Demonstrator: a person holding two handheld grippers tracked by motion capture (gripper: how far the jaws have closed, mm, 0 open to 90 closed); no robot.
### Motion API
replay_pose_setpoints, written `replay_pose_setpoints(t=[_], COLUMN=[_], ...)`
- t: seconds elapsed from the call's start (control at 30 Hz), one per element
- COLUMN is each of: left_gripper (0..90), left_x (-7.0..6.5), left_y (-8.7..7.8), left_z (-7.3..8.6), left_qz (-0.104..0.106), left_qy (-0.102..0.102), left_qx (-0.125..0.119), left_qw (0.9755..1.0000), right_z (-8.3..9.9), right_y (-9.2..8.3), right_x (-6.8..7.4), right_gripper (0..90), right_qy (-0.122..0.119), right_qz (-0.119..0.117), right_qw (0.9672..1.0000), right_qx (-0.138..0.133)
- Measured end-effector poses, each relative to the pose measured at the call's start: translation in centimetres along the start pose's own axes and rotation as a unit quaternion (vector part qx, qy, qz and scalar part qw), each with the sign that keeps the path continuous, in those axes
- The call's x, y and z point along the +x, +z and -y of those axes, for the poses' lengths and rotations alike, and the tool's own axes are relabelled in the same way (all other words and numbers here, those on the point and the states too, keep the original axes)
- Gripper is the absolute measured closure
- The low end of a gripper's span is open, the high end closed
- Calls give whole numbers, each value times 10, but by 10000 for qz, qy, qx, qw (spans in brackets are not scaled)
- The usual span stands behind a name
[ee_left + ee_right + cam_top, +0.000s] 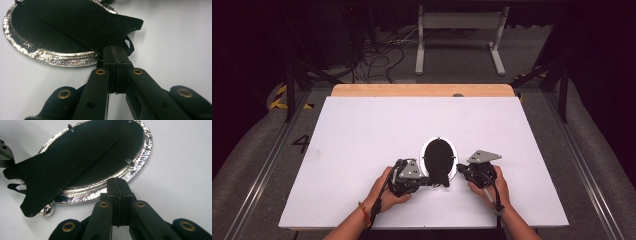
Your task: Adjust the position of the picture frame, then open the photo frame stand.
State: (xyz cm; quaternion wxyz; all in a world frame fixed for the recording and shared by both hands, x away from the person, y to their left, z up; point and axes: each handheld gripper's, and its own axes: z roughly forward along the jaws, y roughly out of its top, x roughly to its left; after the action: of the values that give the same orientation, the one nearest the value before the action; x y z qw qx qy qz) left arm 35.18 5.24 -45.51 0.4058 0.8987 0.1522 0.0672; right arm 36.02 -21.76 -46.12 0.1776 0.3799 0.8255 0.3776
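An oval silver picture frame (424, 150) lies face down on the white table, its black back up. The frame's black easel stand (100, 27) is lifted at an angle off the back. My left gripper (115, 50) is shut on the stand's wide foot edge, at the frame's near end (432, 181). My right gripper (119, 182) is shut, with its tips against the silver rim (147, 142) on the frame's near right side (460, 169). In the right gripper view the stand (57, 170) points left toward the left gripper (3, 155). A small metal ring (47, 210) sits under the stand's foot.
The white board (362, 130) has bare room to the left, right and far side of the frame. A wooden strip (422, 90) runs along its far edge. Beyond it are cables (377, 57) and a white metal stand (459, 30) on the floor.
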Motion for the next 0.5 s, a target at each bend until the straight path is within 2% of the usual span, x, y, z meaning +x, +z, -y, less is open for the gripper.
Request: replay_pose_setpoints(t=[0.03, 0.1, 0.13, 0.2, 0.23, 0.27, 0.3, 0.4, 0.47, 0.5], left_gripper=[896, 835, 831, 822, 801, 801, 713, 604, 538, 505], left_x=[0, 0, 2, 6, 6, 9, 15, 20, 21, 20], left_y=[0, -4, -15, -31, -31, -44, -59, -72, -78, -82], left_z=[-1, -3, -1, 5, 5, 12, 24, 44, 58, 64], left_qz=[-85, -220, -342, -422, -422, -517, -575, -818, -902, -1052], left_qy=[-5, 110, 86, -27, -27, 1, -121, -241, -350, -363], left_qx=[-21, 51, -40, -215, -215, -240, -334, -186, -107, -86], left_qw=[10000, 9997, 9994, 9989, 9989, 9984, 9977, 9962, 9953, 9937], right_z=[0, 0, 1, 2, 2, 2, 3, 4, 5, 5], right_y=[0, 0, -3, -8, -11, -11, -20, -26, -30, -32], right_x=[0, -1, -1, 0, 0, 0, -1, -2, -3, -4], right_gripper=[900, 874, 871, 863, 855, 855, 836, 814, 796, 789], right_qy=[11, 40, 26, 26, 4, 4, 13, -11, 6, 32], right_qz=[20, 37, 38, -17, -46, -46, -158, -261, -326, -397], right_qw=[10000, 10000, 10000, 10000, 10000, 10000, 9998, 9995, 9993, 9991], right_qx=[-5, -10, 8, -32, -49, -49, -155, -198, -163, -120])
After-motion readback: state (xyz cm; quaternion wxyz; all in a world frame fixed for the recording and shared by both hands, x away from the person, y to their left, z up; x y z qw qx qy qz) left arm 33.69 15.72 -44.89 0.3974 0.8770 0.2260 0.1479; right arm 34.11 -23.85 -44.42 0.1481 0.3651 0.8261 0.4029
